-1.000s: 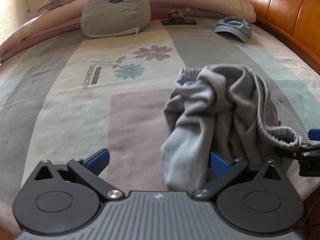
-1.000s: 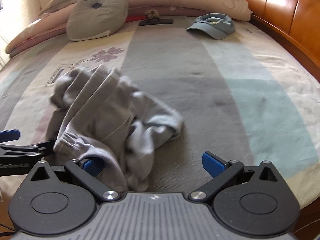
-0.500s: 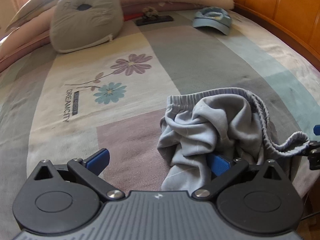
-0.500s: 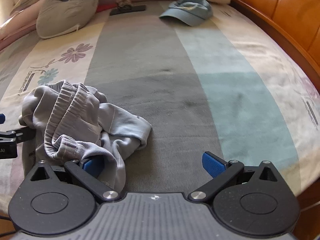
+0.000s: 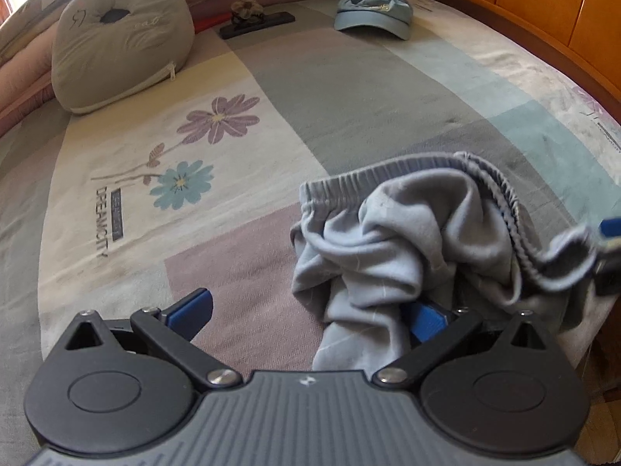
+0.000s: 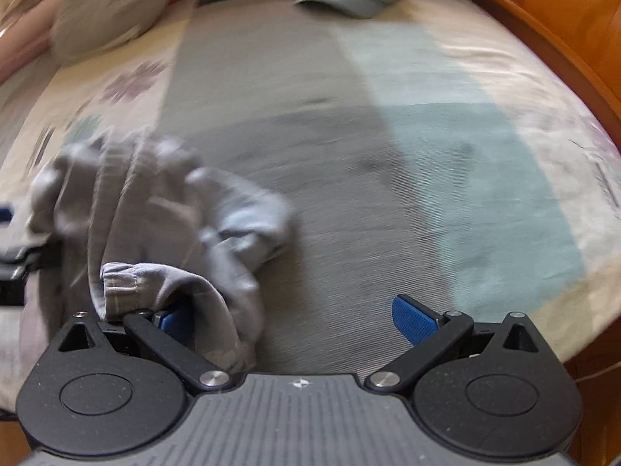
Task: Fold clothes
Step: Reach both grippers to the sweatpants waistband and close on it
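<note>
Trousers point(image 5: 407, 240) of grey fleece lie crumpled in a heap at the near edge of the bed point(image 5: 349, 89), on its patchwork cover, the elastic waistband turned toward the far side; the left gripper point(image 5: 310, 310) stands with its blue fingers spread wide, the cloth draped over the right-hand finger while the left-hand one hangs bare above the cover, so nothing is pinched between them; the right gripper point(image 6: 295, 314) is likewise wide, a fold of the waistband hanging over its left-hand finger, the other finger clear of the cloth; the right wrist view is blurred, and the heap point(image 6: 155, 213) shows only as a smeared grey mass; at the right margin of the left wrist view the waistband is stretched toward the right gripper's tip; far off near the headboard lie a grey cushion point(image 5: 124, 42), a blue cap point(image 5: 372, 11) and a dark flat thing point(image 5: 256, 23) with something small resting on it.
</note>
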The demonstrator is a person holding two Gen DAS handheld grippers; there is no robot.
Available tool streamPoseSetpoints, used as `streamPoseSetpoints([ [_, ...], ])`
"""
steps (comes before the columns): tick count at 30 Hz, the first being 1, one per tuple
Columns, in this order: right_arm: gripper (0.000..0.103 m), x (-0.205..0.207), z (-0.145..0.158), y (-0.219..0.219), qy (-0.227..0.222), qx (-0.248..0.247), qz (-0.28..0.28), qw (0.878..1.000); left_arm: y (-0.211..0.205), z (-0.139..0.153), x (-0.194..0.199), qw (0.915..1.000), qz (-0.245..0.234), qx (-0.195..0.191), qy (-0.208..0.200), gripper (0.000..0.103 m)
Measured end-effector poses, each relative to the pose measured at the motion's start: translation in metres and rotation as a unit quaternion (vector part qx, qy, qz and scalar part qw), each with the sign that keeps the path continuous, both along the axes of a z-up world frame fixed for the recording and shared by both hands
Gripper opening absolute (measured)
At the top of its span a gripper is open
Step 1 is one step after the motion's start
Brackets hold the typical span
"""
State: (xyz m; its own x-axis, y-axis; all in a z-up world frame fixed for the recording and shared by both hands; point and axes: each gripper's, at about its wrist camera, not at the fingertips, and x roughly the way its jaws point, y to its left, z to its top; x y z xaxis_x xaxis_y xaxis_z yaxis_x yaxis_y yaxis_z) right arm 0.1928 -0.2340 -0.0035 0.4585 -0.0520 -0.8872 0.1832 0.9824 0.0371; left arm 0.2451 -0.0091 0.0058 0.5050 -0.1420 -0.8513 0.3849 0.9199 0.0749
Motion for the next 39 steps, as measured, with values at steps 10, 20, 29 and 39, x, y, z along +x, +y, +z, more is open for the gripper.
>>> streamPoseSetpoints([
  [10, 0.103, 0.018, 0.002, -0.048, -0.051, 0.041, 0.075, 0.995, -0.030, 0.007, -0.006, 0.9994, 0.008, 0.021, -0.028, 0.102],
  [20, 0.102, 0.018, -0.019, -0.024, -0.073, 0.081, 0.294, 0.949, -0.032, -0.030, -0.013, 0.9992, 0.022, -0.029, -0.013, 0.102],
  [29, 0.102, 0.028, -0.011, -0.032, -0.065, 0.130, 0.333, 0.932, -0.019, -0.040, -0.003, 0.9940, 0.075, -0.073, 0.031, 0.102],
  [39, 0.099, 0.056, 0.021, -0.023, -0.090, 0.141, 0.382, 0.909, -0.032, 0.017, -0.019, 0.9989, 0.026, -0.028, -0.029, 0.102],
])
